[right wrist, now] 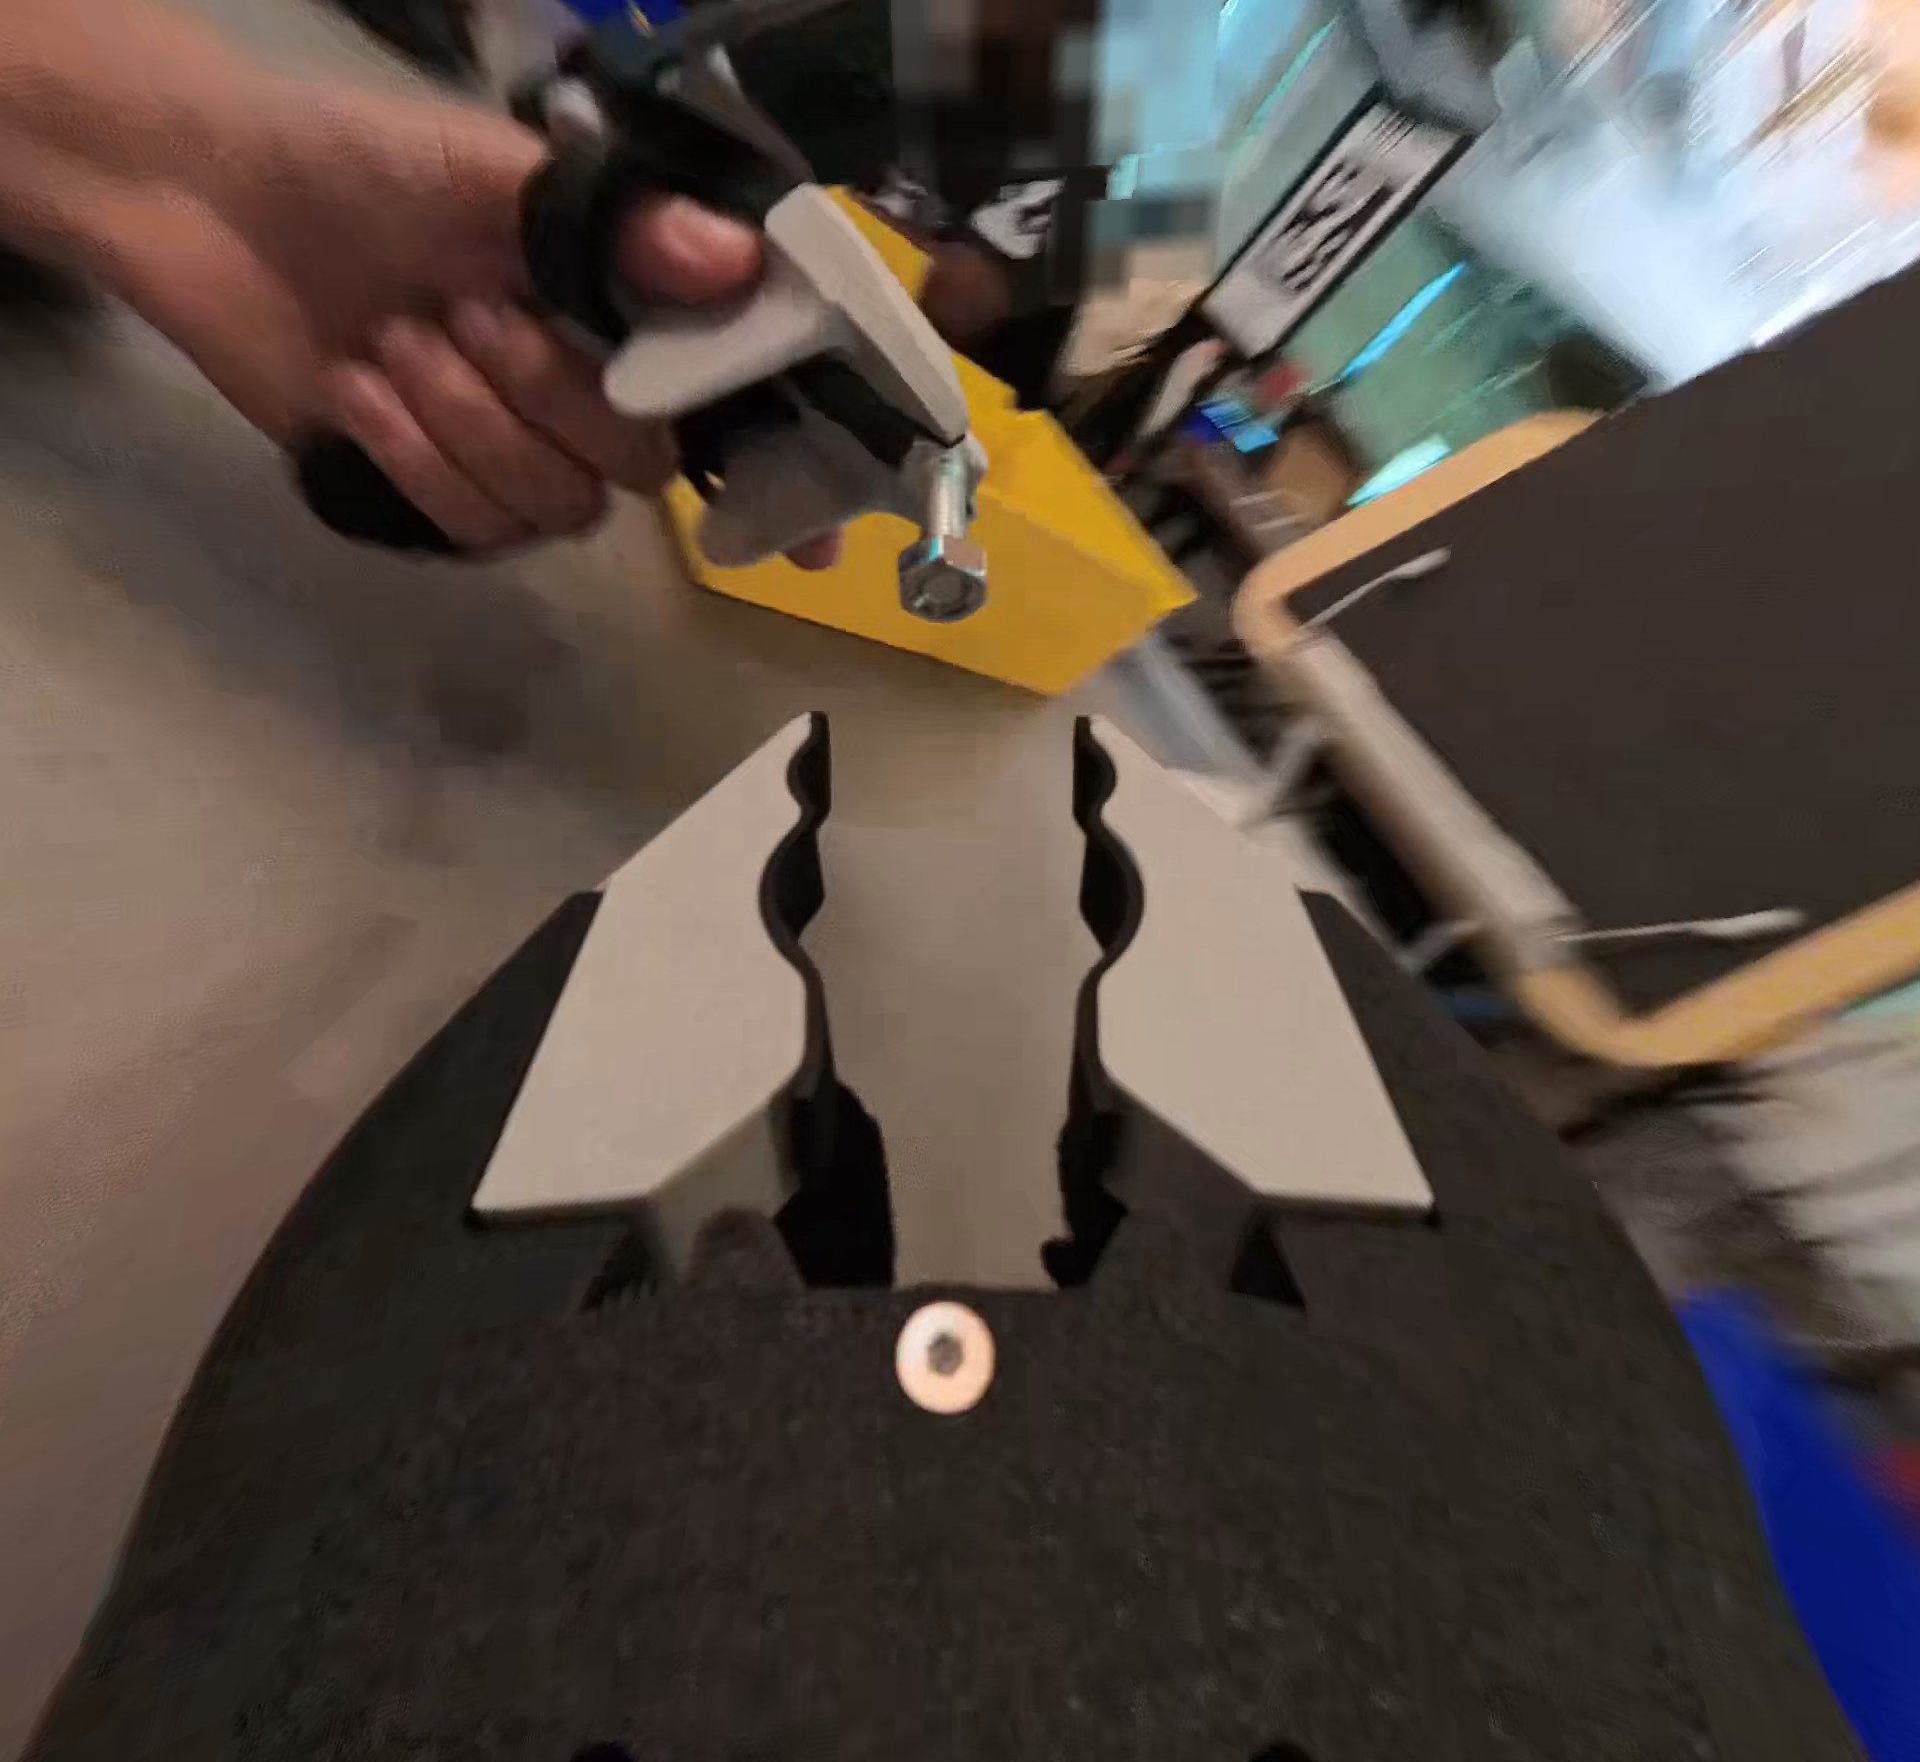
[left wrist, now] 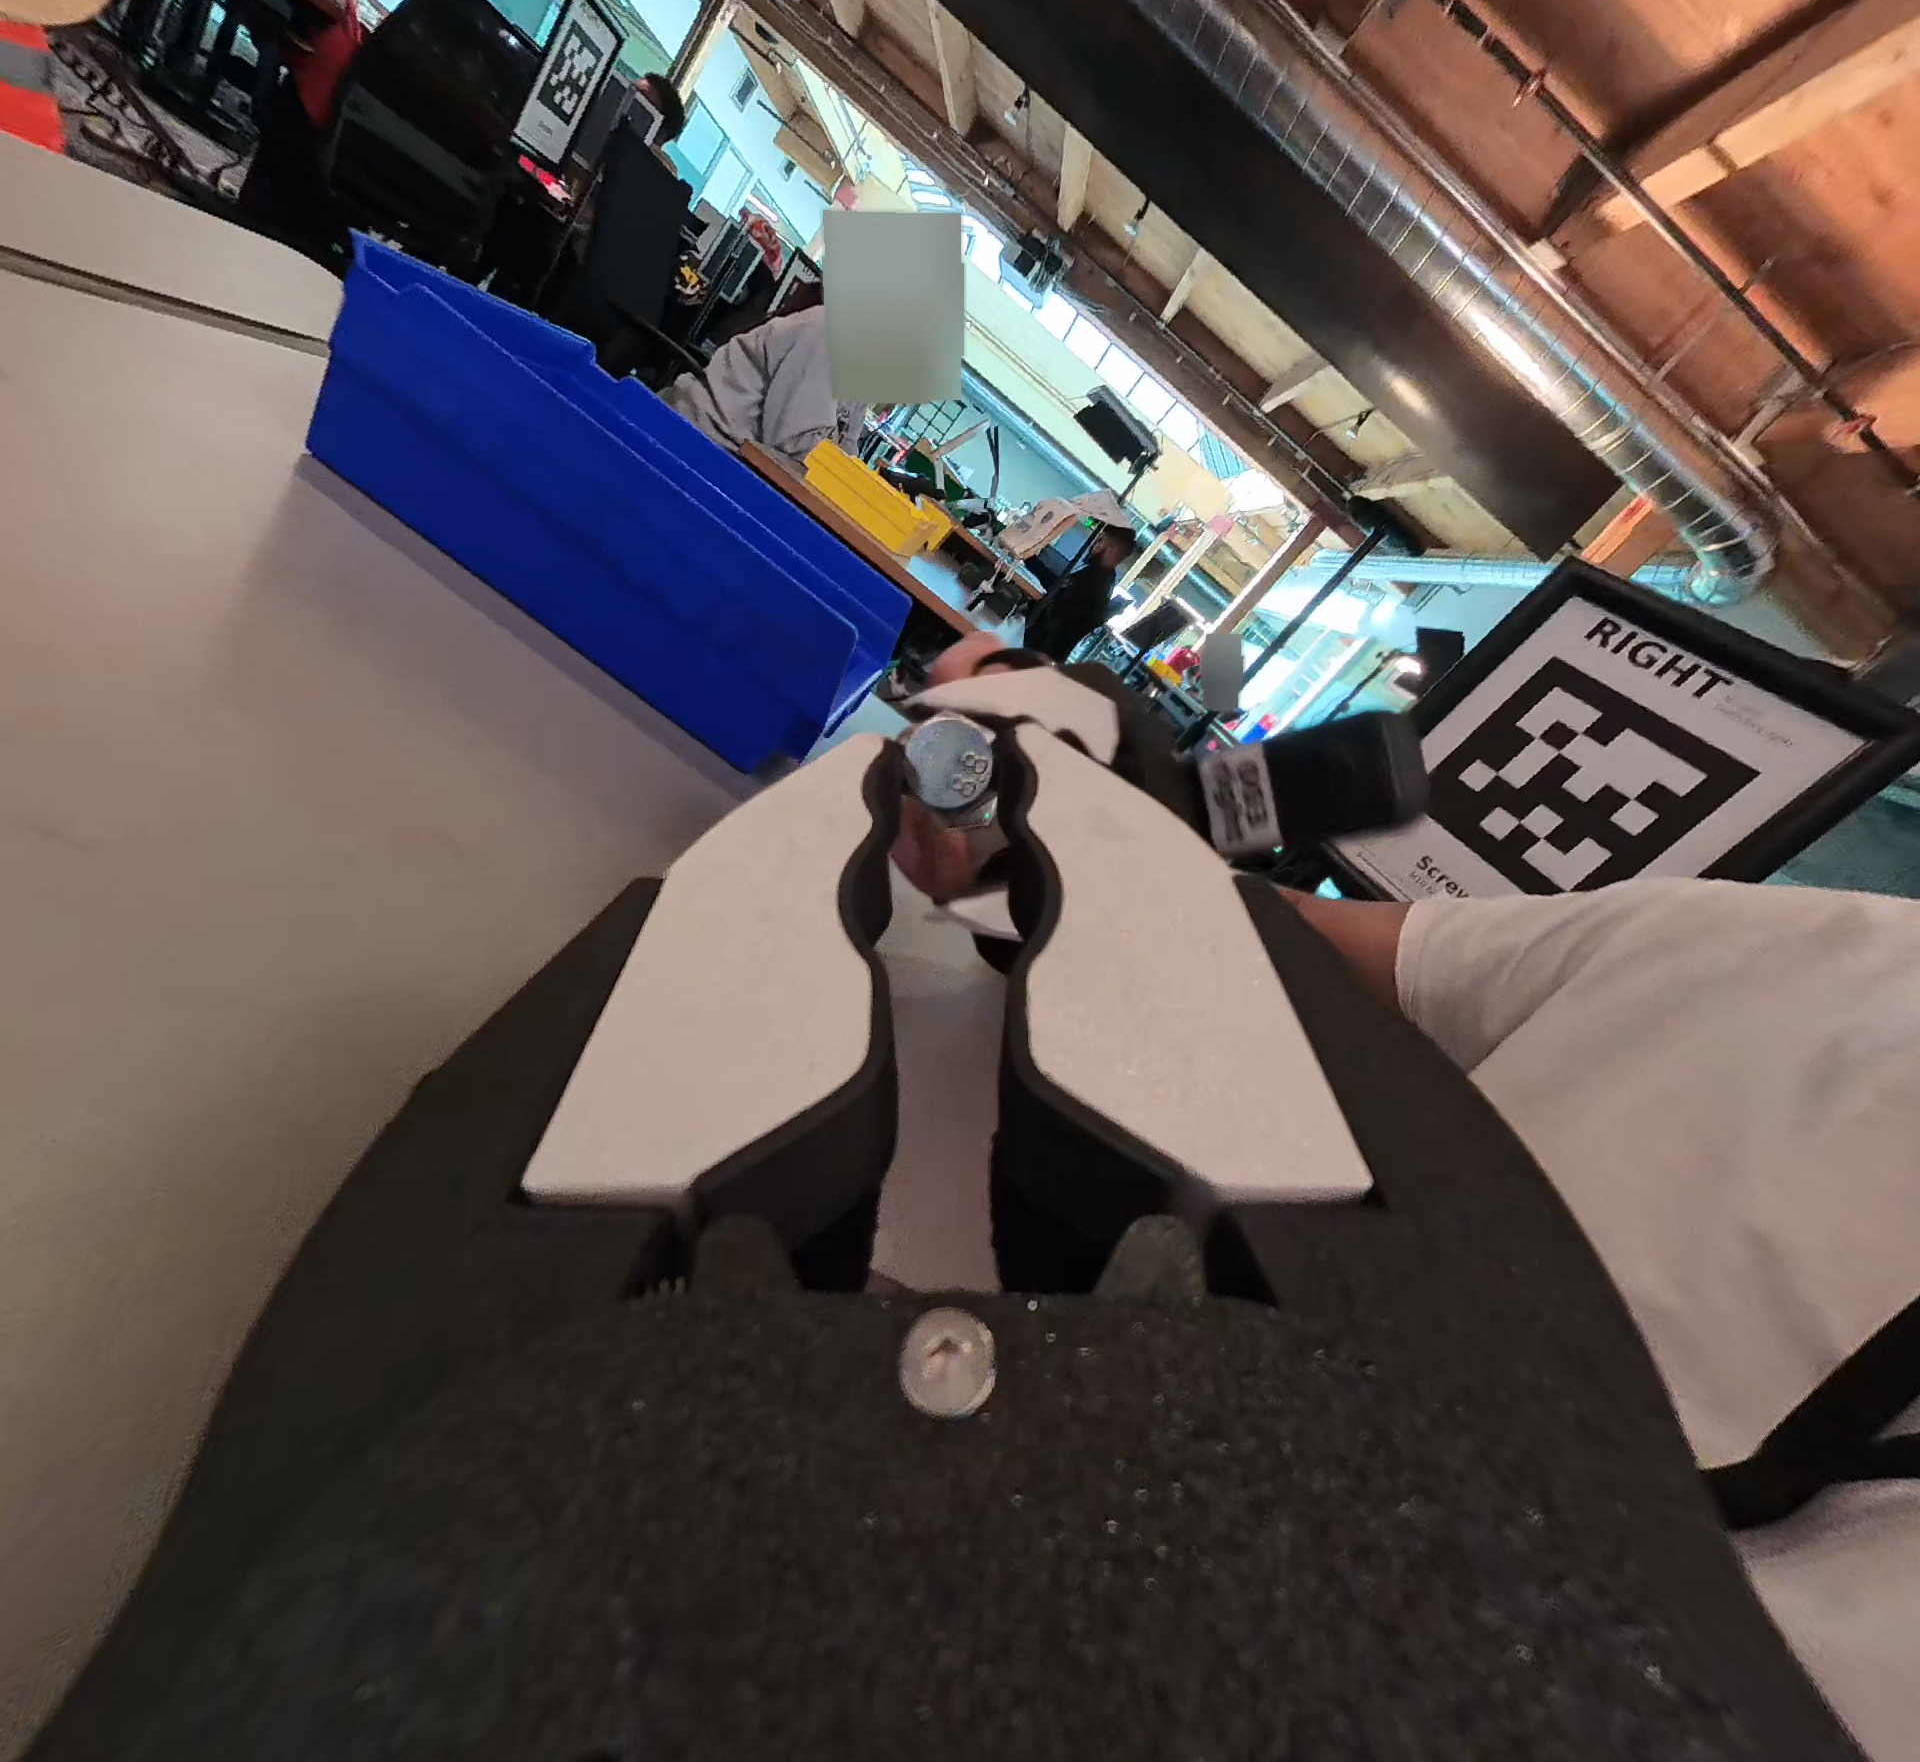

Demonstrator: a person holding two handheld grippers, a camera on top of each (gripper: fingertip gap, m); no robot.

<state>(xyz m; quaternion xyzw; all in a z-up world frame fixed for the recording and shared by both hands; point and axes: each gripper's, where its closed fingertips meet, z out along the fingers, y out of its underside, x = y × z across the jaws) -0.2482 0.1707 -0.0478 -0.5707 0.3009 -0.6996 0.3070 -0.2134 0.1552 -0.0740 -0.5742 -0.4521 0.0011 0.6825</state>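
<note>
Above the table (left wrist: 208, 881), the left gripper (left wrist: 948, 777) fingers pinch a silver bolt (left wrist: 948, 762); the right gripper (right wrist: 951, 746) fingers gape wide with nothing between them, near a yellow bin (right wrist: 1039, 569).

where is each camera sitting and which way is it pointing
Left wrist view: sits on the left gripper, looks along its fingers, closed on a silver bolt, past a blue bin on the white table into a workshop; a white sleeve shows.
Right wrist view: sits on the right gripper, jaws open and empty, faces the table, a yellow bin and a hand holding the other gripper.
Shared: the bolt, with a nut, and the left gripper.
</note>
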